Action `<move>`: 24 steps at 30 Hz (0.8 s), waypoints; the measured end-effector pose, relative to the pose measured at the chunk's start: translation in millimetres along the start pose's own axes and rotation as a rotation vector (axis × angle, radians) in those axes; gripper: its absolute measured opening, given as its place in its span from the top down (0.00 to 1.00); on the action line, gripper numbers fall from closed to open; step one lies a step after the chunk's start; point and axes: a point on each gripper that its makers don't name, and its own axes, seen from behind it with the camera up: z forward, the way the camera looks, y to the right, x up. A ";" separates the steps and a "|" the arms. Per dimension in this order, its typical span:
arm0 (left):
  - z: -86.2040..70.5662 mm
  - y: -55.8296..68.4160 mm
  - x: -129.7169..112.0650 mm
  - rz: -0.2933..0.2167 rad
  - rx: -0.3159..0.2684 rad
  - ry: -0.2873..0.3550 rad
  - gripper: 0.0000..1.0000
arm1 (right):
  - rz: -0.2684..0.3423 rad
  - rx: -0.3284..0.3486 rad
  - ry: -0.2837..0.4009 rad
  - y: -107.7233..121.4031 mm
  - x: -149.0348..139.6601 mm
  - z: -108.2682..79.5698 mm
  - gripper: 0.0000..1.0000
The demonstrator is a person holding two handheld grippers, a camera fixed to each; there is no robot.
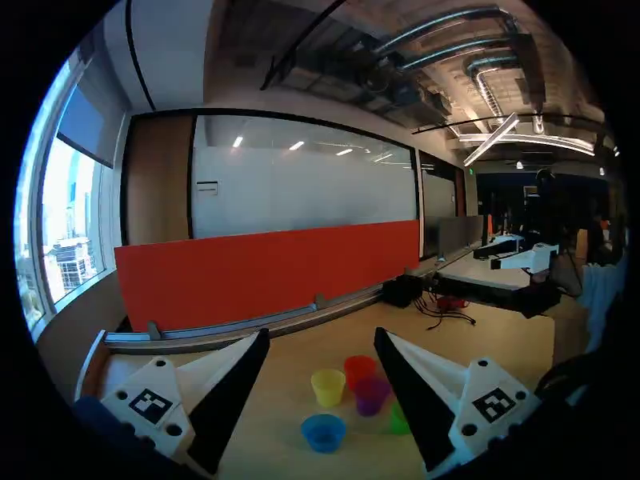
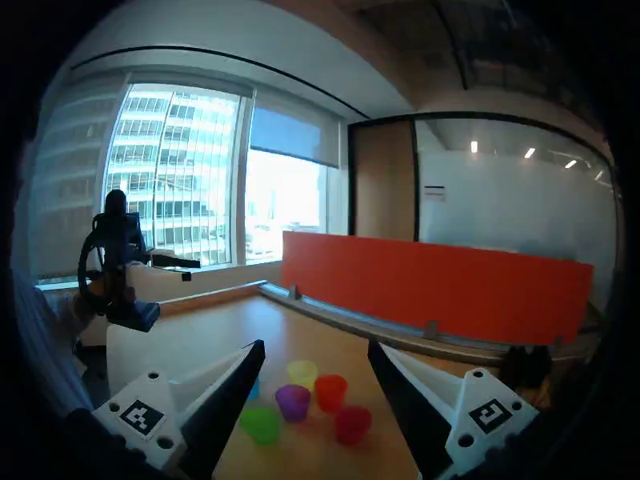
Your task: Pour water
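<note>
A cluster of small plastic cups stands on the light wooden desk point(image 1: 480, 324). The left gripper view has a yellow cup point(image 1: 328, 386), an orange-red cup point(image 1: 359, 370), a purple cup point(image 1: 371, 394), a blue cup point(image 1: 323, 432) and a green cup point(image 1: 398, 418) partly behind the right finger. My left gripper point(image 1: 320, 332) hovers open above and short of them, holding nothing. The right gripper view shows the yellow cup point(image 2: 302, 373), orange-red cup point(image 2: 330, 392), purple cup point(image 2: 293, 402), green cup point(image 2: 260, 424) and a red cup point(image 2: 352, 424). My right gripper point(image 2: 316, 346) is open too, empty, short of the cups.
An orange divider panel point(image 1: 272, 268) with a metal rail runs along the desk's far edge. Black cables and a dark box point(image 1: 436, 302) lie at its right end. A black device on a white stand point(image 2: 116, 276) sits left of the cups by the windows point(image 2: 172, 184).
</note>
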 end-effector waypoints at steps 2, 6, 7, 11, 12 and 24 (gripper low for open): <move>0.9 -0.2 -4.4 0.004 -0.002 -0.008 0.03 | -0.010 0.009 -0.014 -0.2 -4.7 1.4 0.00; 2.1 0.8 -13.7 0.010 -0.006 -0.021 0.03 | -0.027 0.027 -0.039 -1.9 -14.1 2.7 0.00; 2.7 1.4 -16.8 0.009 -0.009 -0.026 0.03 | -0.029 0.033 -0.046 -3.0 -17.1 3.0 0.00; 5.5 2.8 -30.0 0.006 -0.016 -0.049 0.03 | -0.034 0.058 -0.072 -7.5 -28.1 4.2 0.00; 6.2 2.8 -33.5 0.005 -0.017 -0.054 0.03 | -0.035 0.063 -0.079 -8.4 -30.9 4.7 0.00; 13.8 3.3 -79.9 0.003 -0.030 -0.123 0.02 | -0.047 0.115 -0.144 -21.7 -66.9 13.5 0.00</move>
